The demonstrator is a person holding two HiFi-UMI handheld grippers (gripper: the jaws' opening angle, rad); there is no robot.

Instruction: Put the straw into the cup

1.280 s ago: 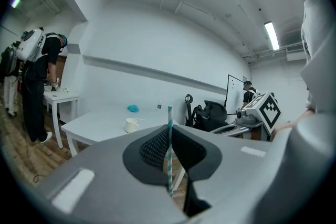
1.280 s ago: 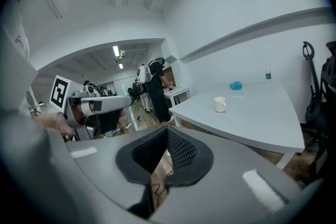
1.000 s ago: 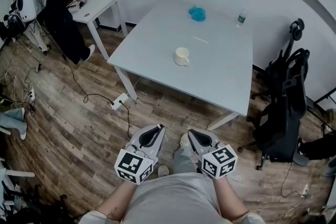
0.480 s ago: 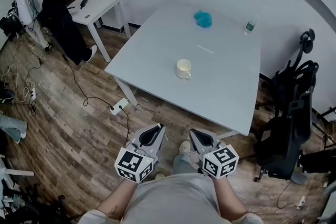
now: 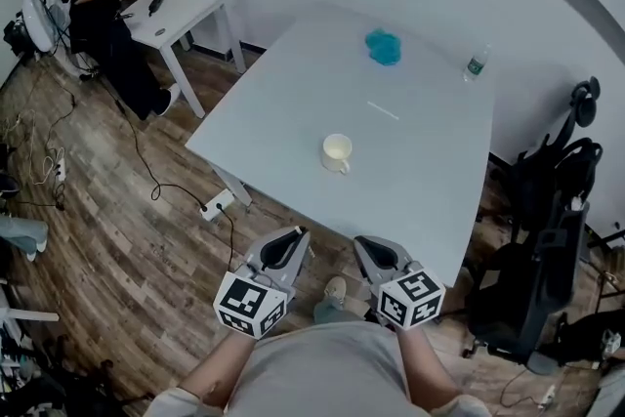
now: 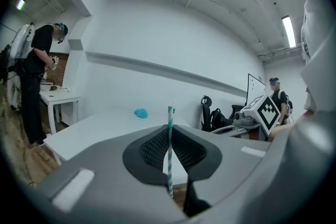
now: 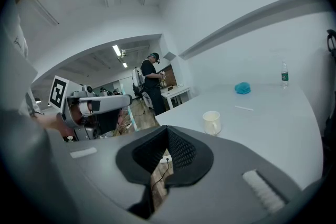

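Teal-and-white striped straw (image 6: pixel 170 155) is pinched upright in the left gripper (image 5: pixel 290 235), jaws nearly together on it, with both ends sticking out of the pads. The right gripper (image 5: pixel 369 245) has its jaws together with nothing in them. Both grippers are held side by side close to the person's belly, pointing forward and a bit down toward the white table (image 5: pixel 283 103), and they're over the wood floor, short of its near edge.

The cream cup (image 5: pixel 336 152) stands mouth up on the table, well in from the edges, and from the head view all I can see inside is pale wall. There's bare tabletop all round it. Beyond it lies a thin white stick (image 5: pixel 383 110), then a crumpled blue thing (image 5: pixel 383 46), and a small bottle (image 5: pixel 475 63) is near the far right edge.

A black chair (image 5: pixel 537 239) is parked off the table's right corner. A cable with a power strip (image 5: pixel 217 205) lies by the near table leg.
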